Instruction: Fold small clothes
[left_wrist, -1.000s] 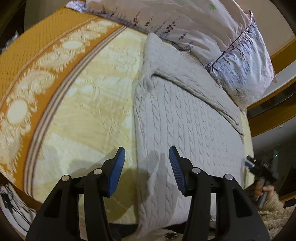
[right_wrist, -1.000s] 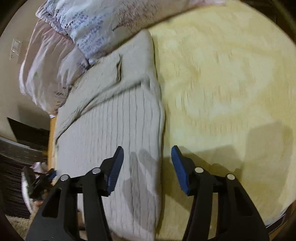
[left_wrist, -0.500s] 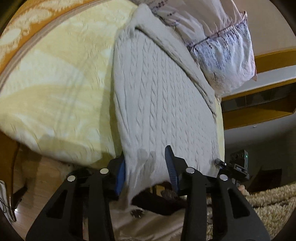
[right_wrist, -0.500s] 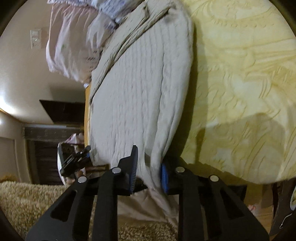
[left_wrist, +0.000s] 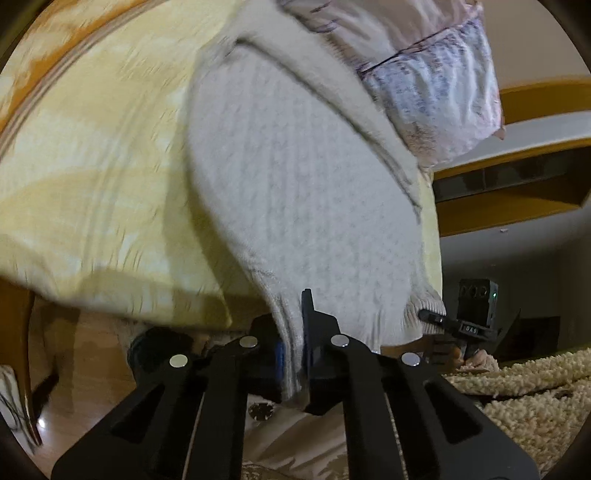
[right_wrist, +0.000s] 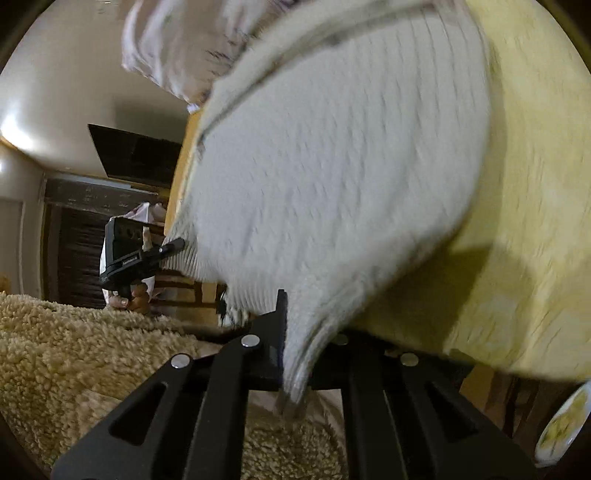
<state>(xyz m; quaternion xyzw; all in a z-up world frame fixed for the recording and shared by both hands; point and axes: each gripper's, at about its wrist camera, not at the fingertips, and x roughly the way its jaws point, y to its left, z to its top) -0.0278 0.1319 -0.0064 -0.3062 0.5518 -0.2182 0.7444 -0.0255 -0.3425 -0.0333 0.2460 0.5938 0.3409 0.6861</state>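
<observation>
The bed (left_wrist: 92, 177), under its yellow patterned cover, carries the work in both of your views. On it lies the grey cable-knit sweater (left_wrist: 295, 192), spread lengthwise with its far end up against the floral pillow (left_wrist: 436, 85) and its near hem hanging past the bed's edge toward you. Your left tongs (left_wrist: 291, 354) are closed down narrow on one corner of that hem; the knit runs straight between the two fingers and bunches there. Your right tongs (right_wrist: 295, 354) are likewise pinched narrow on the opposite hem corner, the ribbed edge drooping through and below the fingers. Each view also shows the other tongs at the far corner of the hem, touching the ribbing. The sweater body between the two grips lies slack on the cover. A shaggy beige fleece (right_wrist: 74, 350) sits below the bed's edge. Both views are motion-blurred, so finer stitch detail cannot be read.
</observation>
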